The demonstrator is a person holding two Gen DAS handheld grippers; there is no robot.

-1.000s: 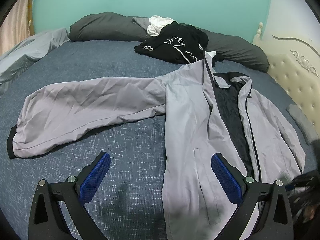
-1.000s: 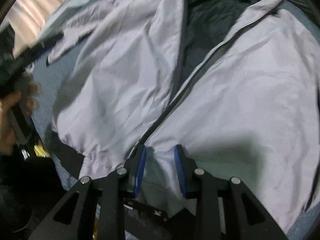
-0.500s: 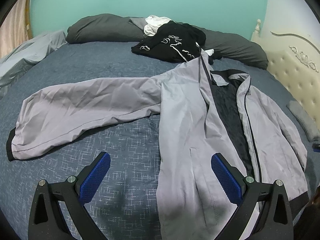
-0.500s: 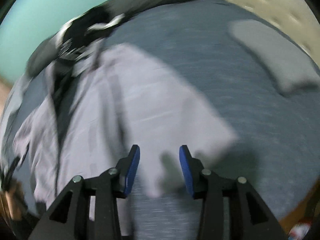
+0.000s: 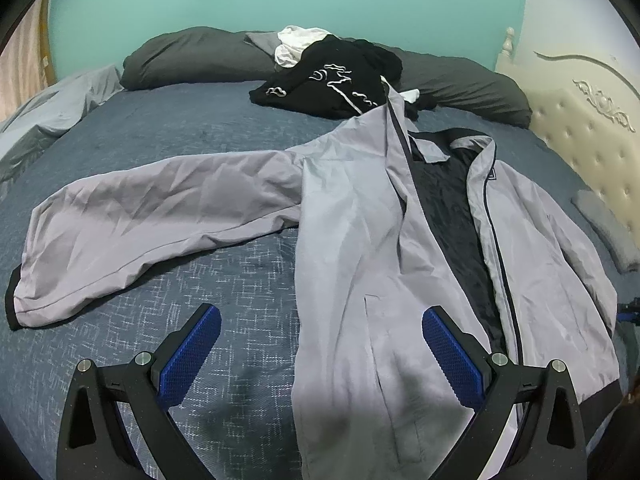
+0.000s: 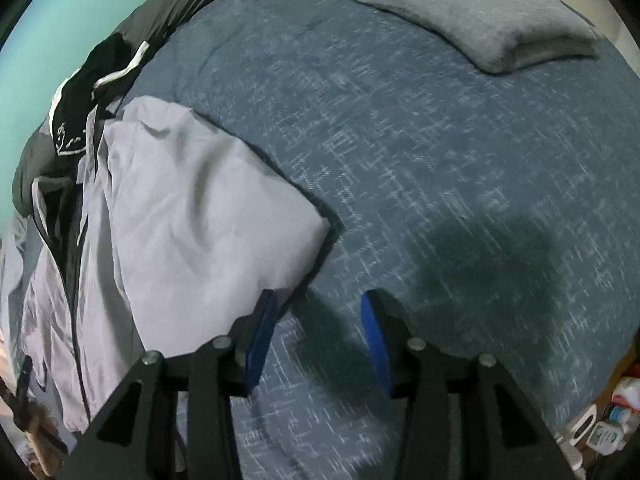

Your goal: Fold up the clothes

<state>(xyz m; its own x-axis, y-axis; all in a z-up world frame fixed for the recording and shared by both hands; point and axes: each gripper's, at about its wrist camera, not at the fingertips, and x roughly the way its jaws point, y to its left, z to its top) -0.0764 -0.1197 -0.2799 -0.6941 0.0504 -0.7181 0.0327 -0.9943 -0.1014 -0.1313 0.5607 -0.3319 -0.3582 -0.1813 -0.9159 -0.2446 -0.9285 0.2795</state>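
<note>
The grey jacket (image 5: 360,240) lies face up and unzipped on the bed (image 5: 240,300), hem toward the near edge, collar toward the pillows at the far edge; one sleeve (image 5: 152,216) stretches out toward the left edge, the other side lies already folded in near the headboard side. The left gripper (image 5: 320,352) hovers over the hem with jaws wide and nothing between them. The right gripper (image 6: 316,336) hangs over bare bedding just beside the jacket's folded corner (image 6: 304,232); its jaws have just been opening, stand partly apart, and hold nothing. Judged next step: fold the extended sleeve. Grasp it near the cuff, lift only slightly, and lay it flat across the body without dragging the front panels.
</note>
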